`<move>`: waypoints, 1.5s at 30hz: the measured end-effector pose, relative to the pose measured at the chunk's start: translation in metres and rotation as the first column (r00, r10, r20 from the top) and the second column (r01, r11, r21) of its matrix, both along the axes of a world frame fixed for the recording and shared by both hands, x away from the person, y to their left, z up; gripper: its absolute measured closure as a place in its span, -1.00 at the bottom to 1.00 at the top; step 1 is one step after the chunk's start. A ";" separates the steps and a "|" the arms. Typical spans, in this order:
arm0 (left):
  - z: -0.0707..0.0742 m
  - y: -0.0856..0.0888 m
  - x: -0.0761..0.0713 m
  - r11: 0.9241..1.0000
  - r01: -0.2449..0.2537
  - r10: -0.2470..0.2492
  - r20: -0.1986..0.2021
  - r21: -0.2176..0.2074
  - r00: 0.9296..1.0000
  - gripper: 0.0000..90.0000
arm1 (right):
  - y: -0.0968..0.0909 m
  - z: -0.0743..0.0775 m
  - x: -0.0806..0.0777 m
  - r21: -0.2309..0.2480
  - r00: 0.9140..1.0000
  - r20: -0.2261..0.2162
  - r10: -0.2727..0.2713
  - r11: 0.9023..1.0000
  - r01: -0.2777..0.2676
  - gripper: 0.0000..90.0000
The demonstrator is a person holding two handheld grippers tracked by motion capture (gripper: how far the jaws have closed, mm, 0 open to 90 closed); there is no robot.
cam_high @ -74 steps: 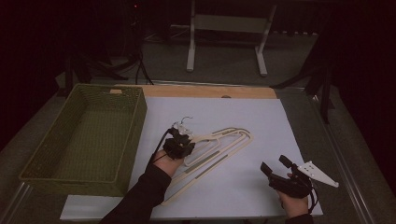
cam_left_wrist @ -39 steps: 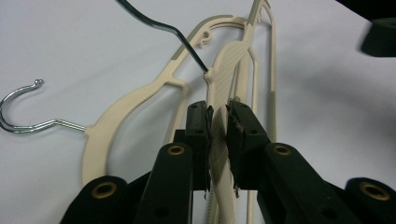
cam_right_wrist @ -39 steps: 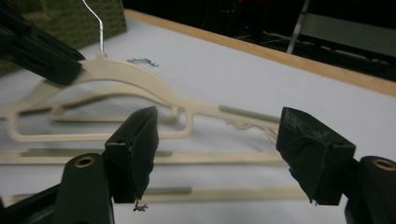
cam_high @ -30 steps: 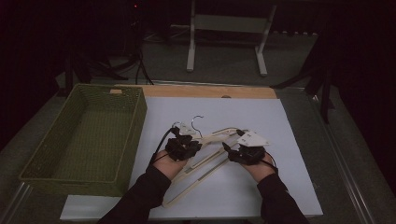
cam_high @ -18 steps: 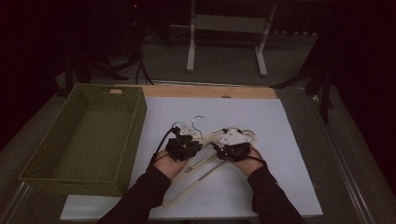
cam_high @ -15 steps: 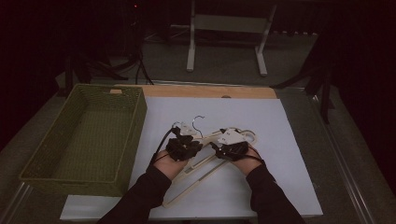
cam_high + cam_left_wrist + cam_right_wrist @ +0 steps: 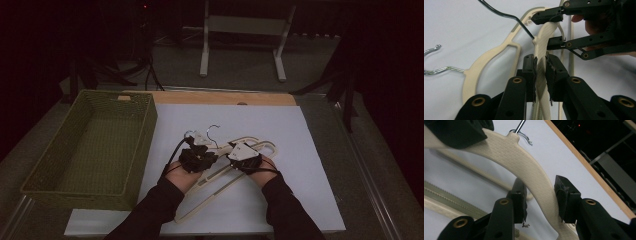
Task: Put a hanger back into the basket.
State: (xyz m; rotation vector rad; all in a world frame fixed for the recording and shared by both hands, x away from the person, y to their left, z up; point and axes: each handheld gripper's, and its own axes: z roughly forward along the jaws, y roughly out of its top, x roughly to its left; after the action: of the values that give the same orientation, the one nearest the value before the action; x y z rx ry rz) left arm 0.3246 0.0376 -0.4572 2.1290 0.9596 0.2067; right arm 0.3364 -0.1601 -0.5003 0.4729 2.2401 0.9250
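Observation:
A cream plastic hanger (image 7: 541, 32) with a dark wire hook is held up off the white mat (image 7: 300, 190) between both hands. My left gripper (image 7: 540, 65) is shut on one arm of it, pads pressed on both sides. My right gripper (image 7: 540, 195) has just been closing and now clamps the other arm (image 7: 524, 157), beside the hook. From the high view the left gripper (image 7: 197, 152) and right gripper (image 7: 240, 152) sit close together at the table's middle. A second cream hanger (image 7: 491, 60) with a silver hook lies flat beneath.
A green woven basket (image 7: 145, 125) stands at the left edge of the mat, nothing visible inside. A wooden strip (image 7: 225, 97) borders the mat's far side. A metal stand (image 7: 240, 25) is on the floor beyond the table.
My right hand came in from the table's front right to the hanger and its jaws closed on the hanger's arm. My left hand kept still with its grip.

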 end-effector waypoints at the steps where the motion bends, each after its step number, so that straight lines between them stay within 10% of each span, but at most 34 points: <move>1: 0.000 0.000 0.000 1.000 0.000 0.000 -0.003 -0.001 1.000 0.74 | -0.001 0.000 0.000 0.003 1.000 0.000 0.000 1.000 0.000 0.40; 11: -0.006 0.001 0.006 0.999 0.028 -0.029 -0.104 -0.016 0.994 0.43 | -0.005 0.001 -0.004 0.051 0.999 0.034 0.024 0.998 -0.026 0.43; 18: -0.006 0.004 0.009 0.998 0.053 -0.055 -0.124 -0.019 0.991 0.81 | -0.011 0.005 -0.006 0.090 0.998 0.038 0.050 0.994 -0.053 0.43; 29: -0.006 0.006 0.009 0.991 0.104 -0.117 -0.161 -0.086 0.980 0.89 | -0.016 0.006 -0.007 0.101 0.997 0.031 0.066 0.993 -0.069 0.41; 41: -0.004 0.004 0.003 0.976 0.153 -0.180 -0.176 -0.154 0.968 0.94 | -0.034 0.020 -0.025 0.166 0.999 0.006 0.036 0.985 -0.036 -0.23; 45: 0.000 0.004 0.000 0.973 0.146 -0.176 -0.170 -0.176 0.970 0.94 | -0.058 0.028 -0.044 0.250 1.000 0.008 -0.001 0.968 -0.001 -0.31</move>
State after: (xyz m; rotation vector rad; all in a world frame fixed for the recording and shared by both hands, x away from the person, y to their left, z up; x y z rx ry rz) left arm 0.3242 0.0417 -0.4577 2.0879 0.8692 -0.1487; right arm 0.2922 -0.2176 -0.4727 0.5803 2.1246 1.2153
